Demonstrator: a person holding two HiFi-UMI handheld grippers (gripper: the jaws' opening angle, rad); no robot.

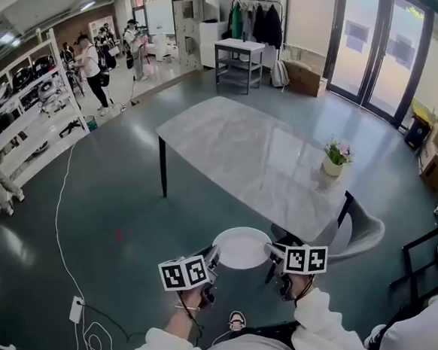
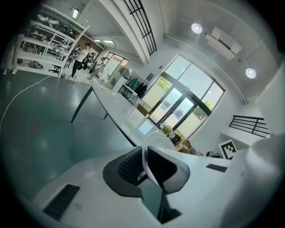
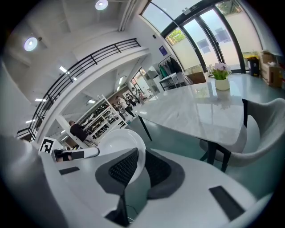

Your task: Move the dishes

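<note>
Item: white plate [image 1: 241, 248], single, empty. Held in air over floor, just short of near end of bench [image 1: 239, 146], touching no surface.
Left tool [image 1: 213, 258]: jaws clamped on plate's left rim.
Right tool [image 1: 273, 254]: jaws clamped on plate's right rim (two-sided carry, plate roughly level).
Bench: marble top, potted plant [image 1: 335, 157] at right edge.
Progress, judged: pickup done; set-down left, destination not evident.

Plate [image 1: 241, 248] showing plain white; table [image 1: 239, 146] wearing pale grey marbling; floor [image 1: 116, 209] reading dark teal.
</note>
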